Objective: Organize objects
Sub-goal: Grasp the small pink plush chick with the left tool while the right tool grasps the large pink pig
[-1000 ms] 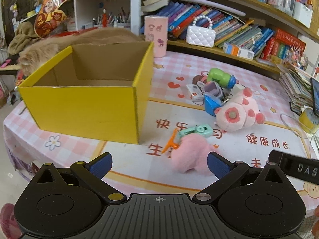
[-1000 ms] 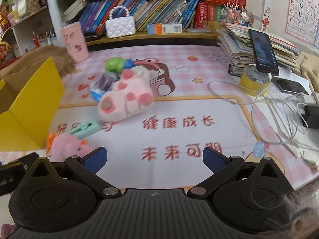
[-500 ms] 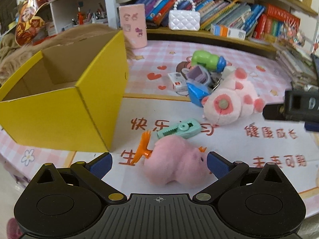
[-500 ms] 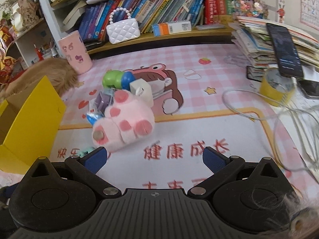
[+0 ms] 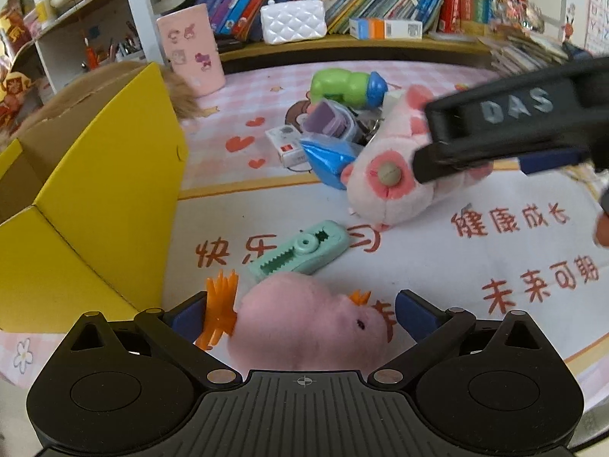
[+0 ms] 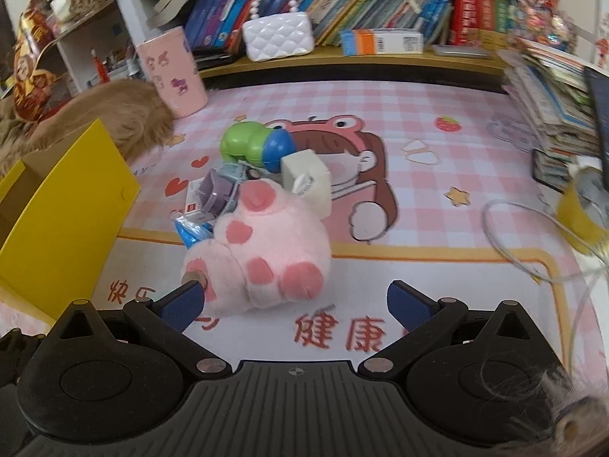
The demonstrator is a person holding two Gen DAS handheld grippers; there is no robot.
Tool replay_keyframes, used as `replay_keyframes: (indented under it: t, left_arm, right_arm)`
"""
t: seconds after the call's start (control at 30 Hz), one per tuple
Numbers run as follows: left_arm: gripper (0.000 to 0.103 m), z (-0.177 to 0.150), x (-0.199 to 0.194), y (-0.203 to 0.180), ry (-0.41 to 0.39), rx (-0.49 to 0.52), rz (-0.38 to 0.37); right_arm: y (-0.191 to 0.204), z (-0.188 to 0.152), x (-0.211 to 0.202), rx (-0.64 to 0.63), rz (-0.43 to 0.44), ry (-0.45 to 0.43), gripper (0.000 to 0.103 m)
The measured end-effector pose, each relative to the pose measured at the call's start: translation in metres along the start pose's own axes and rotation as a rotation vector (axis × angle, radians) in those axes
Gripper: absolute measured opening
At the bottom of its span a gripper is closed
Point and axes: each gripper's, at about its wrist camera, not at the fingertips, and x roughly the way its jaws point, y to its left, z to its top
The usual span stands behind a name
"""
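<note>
Pink plush toy point(image 5: 304, 316) with orange tufts lies on the desk point(image 5: 437, 266), right between the wide-spread blue pads of the left gripper point(image 5: 300, 314); the pads flank it on both sides but I can't tell if either touches, and nothing is clamped. Just beyond it sits a mint-green toothed clip point(image 5: 304, 253), close to the plush. Past that, the bigger pink-spotted plush point(image 6: 262, 251) rests at the near edge of a small heap: a blue packet point(image 5: 329, 162), a purple-lidded case point(image 5: 329, 122), a small white box with a red mark point(image 5: 287, 146), a green and blue toy point(image 6: 255, 144) and a cream cube point(image 6: 308, 179).

Right gripper point(image 6: 295, 301) is spread wide too, holding nothing, its left pad point(image 6: 182, 302) pressed up against the spotted plush's side. From the left camera its black body crosses above that plush, white letters "DAS" readable on it.

Desk cover shows red Chinese characters, "快乐" near the clip, "健康成长" and "未来可期" to the right, plus a cartoon girl in a frog hat. Yellow cardboard box point(image 5: 95, 198) stands open-topped on the left, its near corner close to the small plush; a furry tan shape point(image 6: 129, 114) lies behind it. Bare printed cover stretches to the right of both plushes. Farther right, a looped clear cable point(image 6: 533, 251) and a yellow tape roll point(image 6: 582, 205) crowd the edge by stacked books point(image 6: 548, 106). Back ledge carries a pink cup with stickers point(image 5: 192, 49) and a white quilted purse point(image 5: 293, 23).
</note>
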Motion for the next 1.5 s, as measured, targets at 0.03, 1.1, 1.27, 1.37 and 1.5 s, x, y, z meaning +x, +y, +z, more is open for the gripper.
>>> replay_keyframes:
  t: [0.03, 1.1, 1.27, 1.37, 1.5]
  left_arm:
    - [0.098, -0.001, 0.001, 0.0, 0.004, -0.001, 0.009]
    - [0.087, -0.006, -0.064, 0.064, -0.089, -0.347, -0.085]
    - [0.086, -0.021, -0.081, 0.086, -0.092, -0.355, -0.078]
    - [0.086, -0.031, -0.09, 0.106, -0.113, -0.345, -0.084]
    - [0.086, -0.045, -0.103, 0.137, -0.131, -0.324, -0.095]
  right_arm:
    - [0.001, 0.002, 0.004, -0.01, 0.009, 0.006, 0.103]
    - [0.012, -0.008, -0.041, 0.026, 0.006, -0.08, 0.074]
    - [0.04, -0.028, -0.062, 0.012, -0.084, -0.102, 0.074]
    - [0.061, -0.042, -0.072, -0.003, -0.12, -0.105, 0.074]
    - [0.094, -0.063, -0.082, 0.031, -0.132, -0.105, 0.074]
